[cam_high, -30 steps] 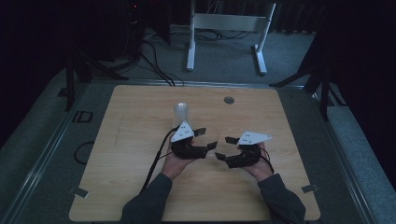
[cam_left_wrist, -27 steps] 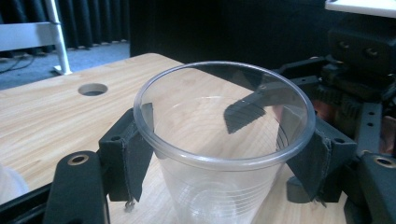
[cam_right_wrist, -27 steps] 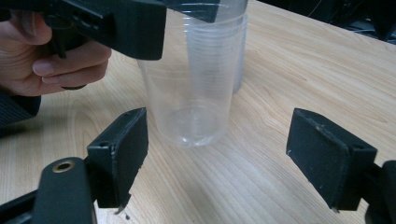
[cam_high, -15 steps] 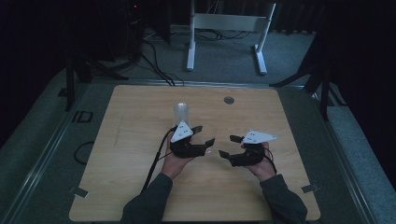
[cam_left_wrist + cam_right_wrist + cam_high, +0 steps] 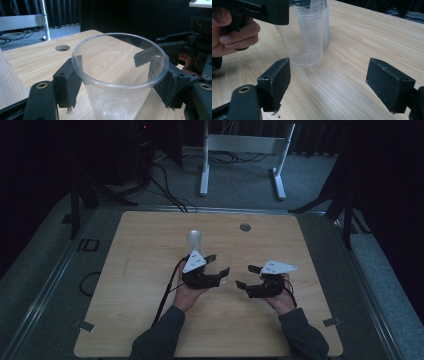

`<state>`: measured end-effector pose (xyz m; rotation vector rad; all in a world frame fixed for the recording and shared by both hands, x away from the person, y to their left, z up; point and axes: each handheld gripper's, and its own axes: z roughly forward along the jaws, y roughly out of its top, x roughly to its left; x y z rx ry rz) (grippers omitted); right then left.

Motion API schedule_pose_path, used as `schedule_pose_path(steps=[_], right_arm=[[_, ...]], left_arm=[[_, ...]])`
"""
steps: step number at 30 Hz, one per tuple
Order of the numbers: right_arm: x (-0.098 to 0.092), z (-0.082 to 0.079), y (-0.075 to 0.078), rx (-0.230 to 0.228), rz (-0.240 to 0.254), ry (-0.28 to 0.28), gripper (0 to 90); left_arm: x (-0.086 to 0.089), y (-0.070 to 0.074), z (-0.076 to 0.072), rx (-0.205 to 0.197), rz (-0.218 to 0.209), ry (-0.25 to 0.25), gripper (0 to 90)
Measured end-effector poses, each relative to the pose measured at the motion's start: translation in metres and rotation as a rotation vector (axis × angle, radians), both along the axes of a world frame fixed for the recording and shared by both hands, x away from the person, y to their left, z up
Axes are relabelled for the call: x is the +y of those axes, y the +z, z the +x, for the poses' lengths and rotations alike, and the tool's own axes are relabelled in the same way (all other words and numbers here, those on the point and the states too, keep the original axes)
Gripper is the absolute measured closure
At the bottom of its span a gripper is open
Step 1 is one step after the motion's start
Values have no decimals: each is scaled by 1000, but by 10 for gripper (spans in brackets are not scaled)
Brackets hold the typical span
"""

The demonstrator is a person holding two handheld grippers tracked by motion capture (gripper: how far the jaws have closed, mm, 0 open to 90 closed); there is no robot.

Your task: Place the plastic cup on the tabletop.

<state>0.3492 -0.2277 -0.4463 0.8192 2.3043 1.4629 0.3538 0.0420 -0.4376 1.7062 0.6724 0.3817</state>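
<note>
Your left gripper [image 5: 117, 82] pads [image 5: 72, 85] sat vs both sides of a clear cup [image 5: 117, 75], upright, mouth up, near table [image 5: 140, 250] centre. Right gripper [image 5: 329, 87] jaws were wide apart, empty. Cup stack [image 5: 194, 241] stood just behind.

Table [image 5: 140, 270]: pale wood grain. Cup [image 5: 117, 82]: clear, colourless plastic. Stack of cups [image 5: 324, 25] behind it: clear, faintly milky. Both grippers' jaws: matte black. Plates on top of grippers [image 5: 194, 261]: light grey, possibly white in dim light. Sleeves [image 5: 160, 340]: dark grey.
</note>
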Motion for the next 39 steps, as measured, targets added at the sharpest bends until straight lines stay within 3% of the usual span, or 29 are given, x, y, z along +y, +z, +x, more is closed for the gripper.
schedule_pose_path(steps=[39], right_arm=[[-7, 2, -2, 3, 32, -32, 198]], left_arm=[[2, -5, 4, -7, 12, 52, 288]])
